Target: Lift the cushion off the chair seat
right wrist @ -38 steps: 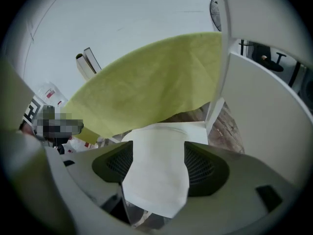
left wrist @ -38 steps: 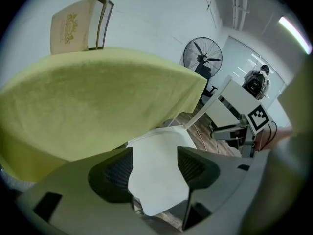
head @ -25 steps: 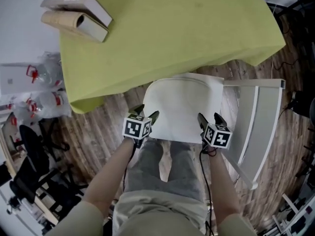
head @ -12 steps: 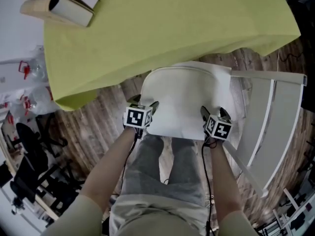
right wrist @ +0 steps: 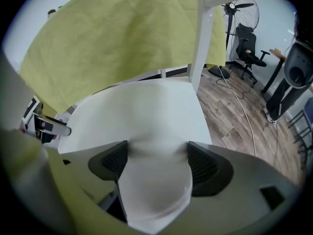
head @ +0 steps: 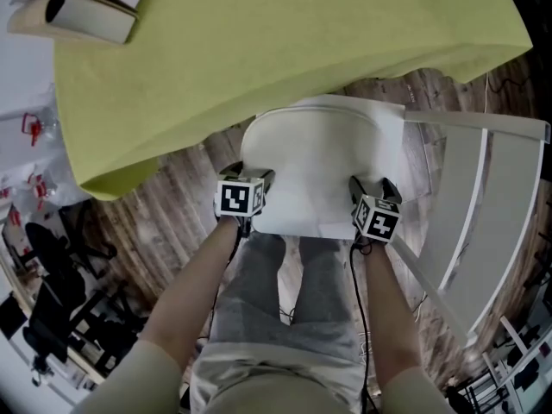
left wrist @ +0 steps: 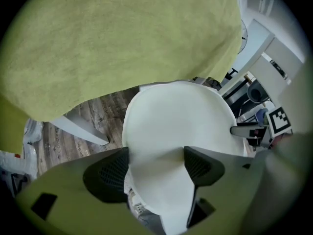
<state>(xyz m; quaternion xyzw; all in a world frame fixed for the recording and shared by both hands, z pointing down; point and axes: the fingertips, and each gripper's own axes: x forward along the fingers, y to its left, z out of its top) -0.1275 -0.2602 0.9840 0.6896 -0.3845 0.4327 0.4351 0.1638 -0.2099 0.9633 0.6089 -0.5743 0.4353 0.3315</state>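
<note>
Between the spread jaws of each tool sat a near corner of the white cushion (head: 323,166), which lay flat on the chair (head: 509,188) seat just ahead of them. My left tool (head: 250,176) straddled the near-left corner and my right tool (head: 372,186) the near-right one. Both sets of jaws had just been opening and stood wide, not clamped on the fabric. Beyond the tools, a yellow-green cloth (head: 285,41) draped the worktop, its hem overhanging the cushion's far edge. Beside my left tool ran the wooden floor (head: 172,205).
</note>
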